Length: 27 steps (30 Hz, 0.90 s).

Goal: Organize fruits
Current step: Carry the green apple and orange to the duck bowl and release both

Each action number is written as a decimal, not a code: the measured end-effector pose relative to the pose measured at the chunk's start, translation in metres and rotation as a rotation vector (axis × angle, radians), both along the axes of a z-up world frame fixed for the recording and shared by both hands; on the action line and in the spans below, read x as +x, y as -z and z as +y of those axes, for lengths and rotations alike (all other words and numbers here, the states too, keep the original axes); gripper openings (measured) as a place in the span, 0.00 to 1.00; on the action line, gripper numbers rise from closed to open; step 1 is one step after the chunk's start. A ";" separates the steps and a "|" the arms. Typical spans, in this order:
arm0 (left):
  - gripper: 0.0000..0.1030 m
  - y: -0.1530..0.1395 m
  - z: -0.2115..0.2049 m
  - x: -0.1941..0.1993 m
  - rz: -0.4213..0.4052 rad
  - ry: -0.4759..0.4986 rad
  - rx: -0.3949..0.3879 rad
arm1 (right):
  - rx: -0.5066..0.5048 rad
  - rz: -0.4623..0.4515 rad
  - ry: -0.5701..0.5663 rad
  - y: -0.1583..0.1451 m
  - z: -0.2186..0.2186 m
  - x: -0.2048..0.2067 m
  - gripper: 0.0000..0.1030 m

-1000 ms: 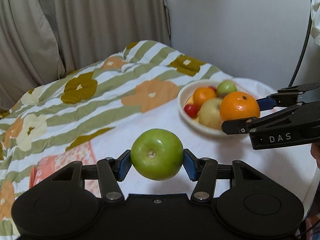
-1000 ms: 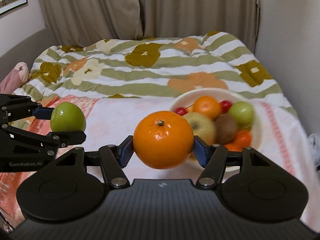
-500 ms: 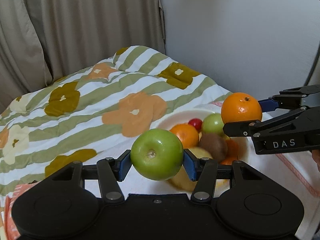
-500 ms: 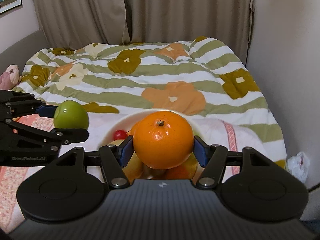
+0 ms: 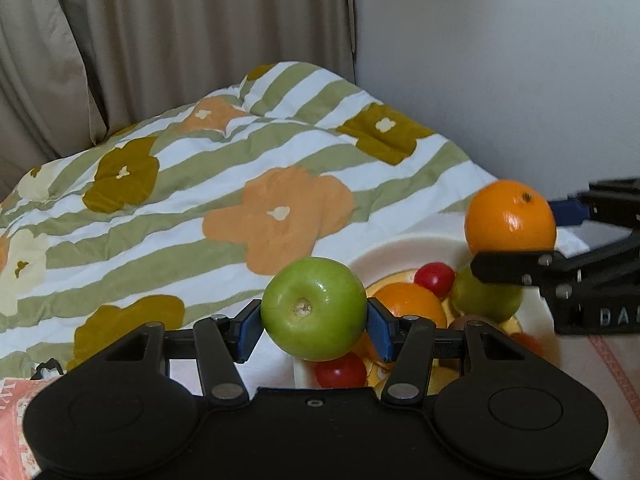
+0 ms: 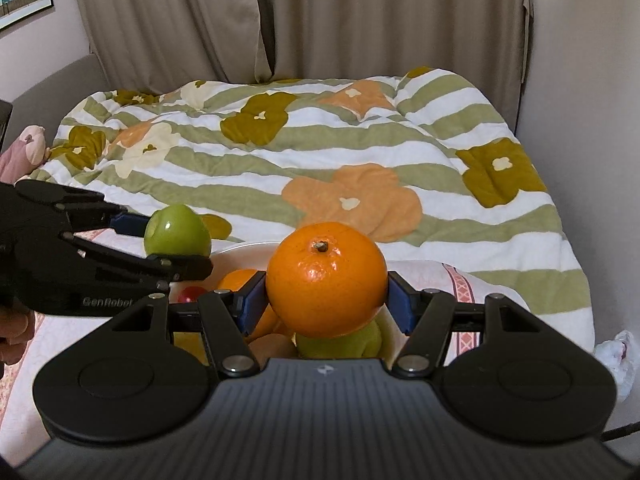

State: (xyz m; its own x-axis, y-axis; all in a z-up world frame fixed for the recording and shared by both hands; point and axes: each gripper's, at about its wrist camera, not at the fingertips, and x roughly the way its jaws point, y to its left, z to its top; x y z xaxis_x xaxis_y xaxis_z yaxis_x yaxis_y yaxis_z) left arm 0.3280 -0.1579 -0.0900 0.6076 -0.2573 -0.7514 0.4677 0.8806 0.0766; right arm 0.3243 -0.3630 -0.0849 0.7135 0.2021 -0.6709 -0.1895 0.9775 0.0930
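Left hand-held gripper, seen from its own camera: the blue pads clamp a green apple on both sides, stem end toward the lens. The apple hangs above the near left rim of a white bowl that stands on a bed covered by a striped, flowered quilt.

Right hand-held gripper, own camera: its pads grasp an orange, stem scar up, directly above the bowl. In the left view this gripper enters from the right edge and is cut off there; only part of its lettering shows.

Bowl contents are largely hidden behind the two held fruits and the gripper bodies. Visible in part: a second orange, two small red fruits, another green apple, and a brown fruit of which only a sliver shows. Yellow pieces lower in the bowl cannot be identified.

In the right view the left gripper comes in from the left with its apple; part of a hand appears at the frame edge. A pink soft object at far left is too cropped to name. Curtains close the far side.
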 end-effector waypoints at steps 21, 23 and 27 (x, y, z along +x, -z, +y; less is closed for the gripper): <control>0.86 0.001 0.000 -0.007 -0.038 0.061 -0.048 | 0.032 0.004 -0.041 0.008 0.005 0.008 0.75; 0.86 0.000 0.000 -0.010 -0.038 0.058 -0.051 | 0.030 0.008 -0.045 0.009 0.005 0.009 0.75; 0.86 -0.003 0.004 -0.018 -0.042 0.052 -0.061 | 0.026 0.012 -0.054 0.010 0.005 0.015 0.75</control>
State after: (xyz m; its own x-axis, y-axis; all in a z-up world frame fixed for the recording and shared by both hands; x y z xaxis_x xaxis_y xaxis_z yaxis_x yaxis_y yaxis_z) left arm 0.3098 -0.1543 -0.0867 0.6229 -0.3336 -0.7076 0.5103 0.8589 0.0443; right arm 0.3388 -0.3579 -0.0950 0.6931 0.2573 -0.6734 -0.2406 0.9631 0.1204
